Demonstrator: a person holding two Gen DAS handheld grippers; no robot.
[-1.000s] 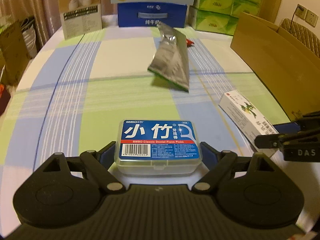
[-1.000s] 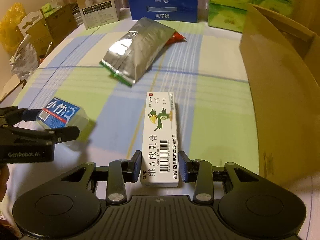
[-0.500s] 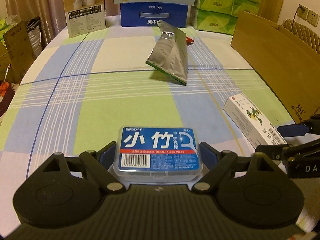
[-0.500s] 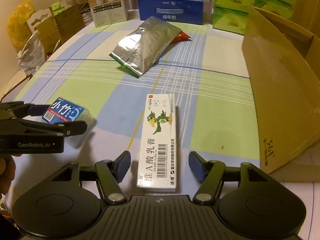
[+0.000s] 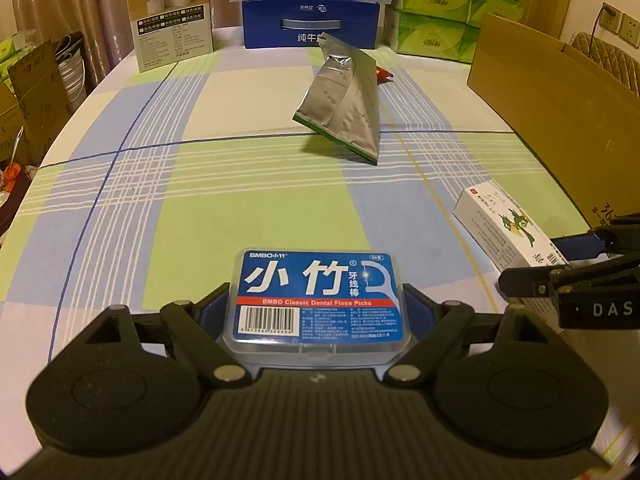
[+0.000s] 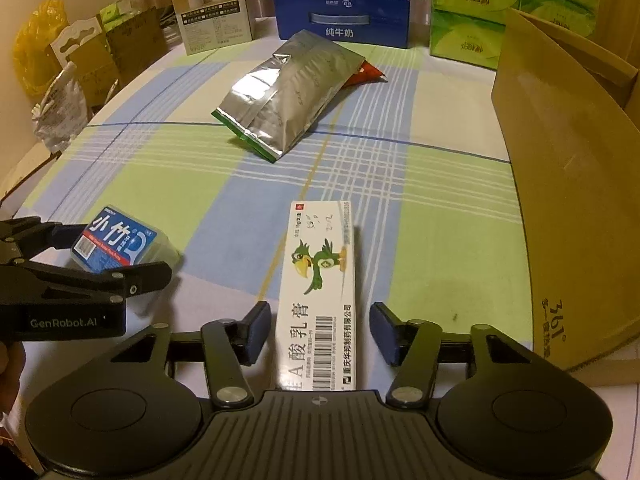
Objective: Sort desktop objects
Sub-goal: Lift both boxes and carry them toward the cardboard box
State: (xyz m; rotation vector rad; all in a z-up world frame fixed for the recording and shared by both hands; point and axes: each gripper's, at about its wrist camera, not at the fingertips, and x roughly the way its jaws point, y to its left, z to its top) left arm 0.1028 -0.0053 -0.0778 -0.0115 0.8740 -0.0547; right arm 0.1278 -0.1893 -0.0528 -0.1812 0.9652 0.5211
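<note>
The ointment box (image 6: 320, 292) now lies loose on the bench (image 6: 440, 200) between the right tongs (image 6: 318, 330), which have sprung apart and released it. Beside them, the left tongs (image 5: 316, 308) stay clenched on the floss-pick box (image 5: 318, 300). One item looks placed; the foil pouch (image 6: 280, 96) waits ahead.

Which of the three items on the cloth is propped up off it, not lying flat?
The silver foil pouch: one end is raised, apparently on a red packet. The floss pick box and white ointment carton lie flat.

Home: checked tablecloth (image 5: 248, 184), tissue packs (image 5: 436, 12)
</note>
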